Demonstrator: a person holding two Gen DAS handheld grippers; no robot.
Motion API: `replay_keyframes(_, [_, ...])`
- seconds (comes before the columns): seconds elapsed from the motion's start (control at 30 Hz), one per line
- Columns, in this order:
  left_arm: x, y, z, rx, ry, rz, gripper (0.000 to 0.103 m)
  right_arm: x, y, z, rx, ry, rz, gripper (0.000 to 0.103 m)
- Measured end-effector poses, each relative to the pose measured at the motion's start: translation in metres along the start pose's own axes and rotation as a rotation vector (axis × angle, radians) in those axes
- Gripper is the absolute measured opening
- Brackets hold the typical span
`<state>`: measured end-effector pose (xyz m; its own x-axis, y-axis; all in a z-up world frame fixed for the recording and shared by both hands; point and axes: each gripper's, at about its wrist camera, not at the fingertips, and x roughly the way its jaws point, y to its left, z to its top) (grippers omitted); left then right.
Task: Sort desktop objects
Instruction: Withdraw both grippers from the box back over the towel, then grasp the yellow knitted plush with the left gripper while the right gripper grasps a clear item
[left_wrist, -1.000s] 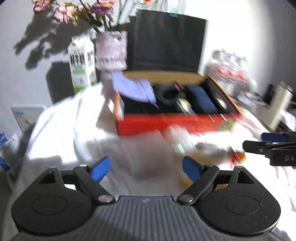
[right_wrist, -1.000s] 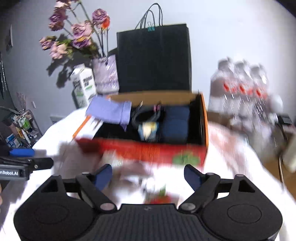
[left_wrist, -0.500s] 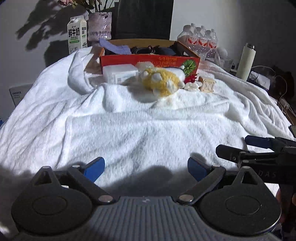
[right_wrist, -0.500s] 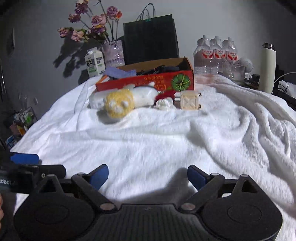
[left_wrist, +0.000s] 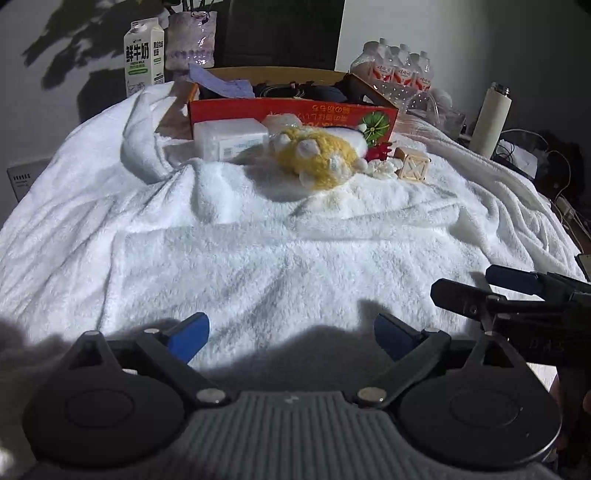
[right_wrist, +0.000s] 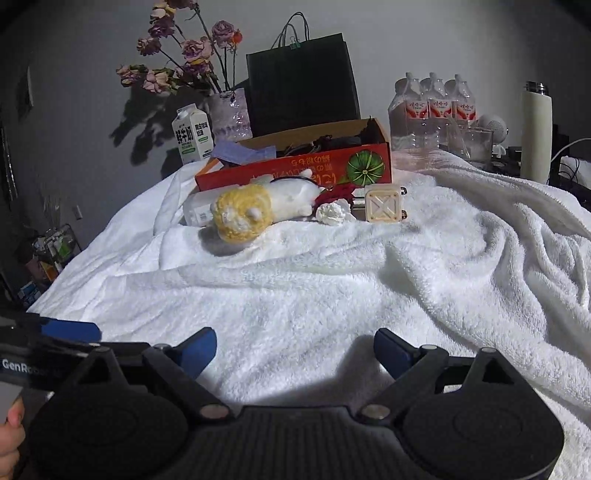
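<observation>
two hand-held grippers hover low over the near end of a white fluffy towel (left_wrist: 258, 266) that covers the whole desk. the left gripper (left_wrist: 291, 338) has its blue-tipped jaws spread wide with nothing between them, only bare towel and its own shadow. the right gripper (right_wrist: 294, 349) is likewise spread wide and empty. each one appears at the edge of the other's view, so they sit side by side, close together. a bit of the person's hand (right_wrist: 11, 428) shows at the lower left corner of the right wrist view.

the middle of the towel is bare and wrinkled. further back, a small cluster of loose objects lies in a row just in front of a box. from left to right: a white rectangular packet (left_wrist: 231, 138), a yellow and white plush toy (right_wrist: 258, 206) lying on its side, a small white crumpled flower-like item (right_wrist: 332, 213) with something red (right_wrist: 338, 192) behind it, and a pale wooden cube with an x pattern (right_wrist: 383, 208).

behind them stands an open red cardboard box (right_wrist: 295, 171) with a green melon picture on its front, already holding dark items and a lilac cloth (right_wrist: 242, 152) draped over its left end.

against the wall behind it are a milk carton (right_wrist: 192, 134), a vase of faded pink flowers (right_wrist: 229, 114), a black paper bag (right_wrist: 301, 92), a pack of water bottles (right_wrist: 432, 107) and a cream flask (right_wrist: 535, 133).
</observation>
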<state>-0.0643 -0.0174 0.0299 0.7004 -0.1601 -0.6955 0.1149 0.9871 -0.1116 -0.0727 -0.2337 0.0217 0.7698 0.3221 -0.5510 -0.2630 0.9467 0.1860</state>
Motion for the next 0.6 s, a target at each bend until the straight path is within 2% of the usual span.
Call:
replay_keyframes(0.2, [0.016,0.003,0.052,-0.041,-0.079,-0.044,0.098,0.011,-0.009,0.031,-0.041,-0.049,-0.026,0.09])
replay_keyframes(0.33, [0.041,-0.002,0.093,-0.054,-0.111,-0.111,0.098,0.031,-0.024,0.062,-0.031,-0.112,-0.021,0.087])
replay_keyframes(0.4, [0.063,-0.001,0.112,-0.089,-0.108,-0.16,0.098,0.052,-0.031,0.079,-0.023,-0.108,-0.017,0.076])
replay_keyframes(0.47, [0.092,0.003,0.129,-0.153,-0.047,-0.137,0.096,0.076,-0.036,0.093,-0.011,-0.083,-0.006,0.071])
replay_keyframes(0.5, [0.104,0.006,0.134,-0.178,-0.024,-0.122,0.093,0.087,-0.037,0.098,-0.011,-0.071,-0.009,0.068])
replay_keyframes(0.57, [0.122,0.012,0.139,-0.204,0.007,-0.129,0.08,0.109,-0.038,0.106,-0.017,-0.052,-0.018,0.061])
replay_keyframes(0.6, [0.129,0.014,0.14,-0.215,0.026,-0.138,0.064,0.119,-0.039,0.109,-0.008,-0.035,-0.023,0.055])
